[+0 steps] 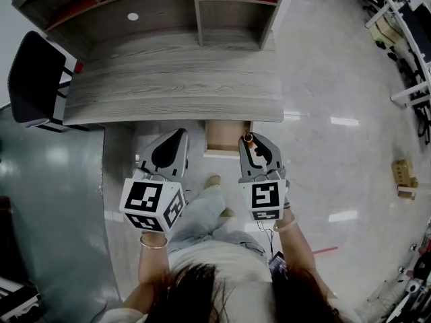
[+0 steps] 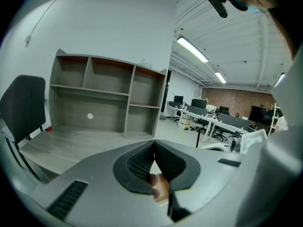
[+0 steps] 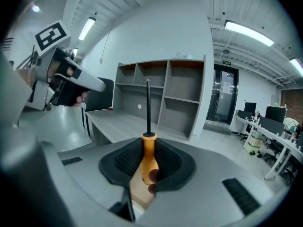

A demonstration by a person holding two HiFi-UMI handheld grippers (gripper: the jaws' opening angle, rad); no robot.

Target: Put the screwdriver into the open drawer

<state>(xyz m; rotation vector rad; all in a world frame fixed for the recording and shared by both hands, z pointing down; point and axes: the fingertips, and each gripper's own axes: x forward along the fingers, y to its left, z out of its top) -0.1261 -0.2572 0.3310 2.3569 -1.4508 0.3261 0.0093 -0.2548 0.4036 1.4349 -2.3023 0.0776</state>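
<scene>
— Grey desk (image 1: pixel 175 89) and glossy floor below. Where's the screwdriver (image 3: pixel 148 159)?
— My right gripper (image 1: pixel 255 155) is clamping its orange handle, seemingly just over the open drawer (image 1: pixel 223 137). My left gripper (image 2: pixel 154 148) is hanging pinched shut, empty.
— Next?
— I'm judging: lowering it in, then letting go.

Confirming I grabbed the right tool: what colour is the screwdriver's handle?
Orange screwdriver handle, black shaft; clearest in the right gripper view.
</scene>
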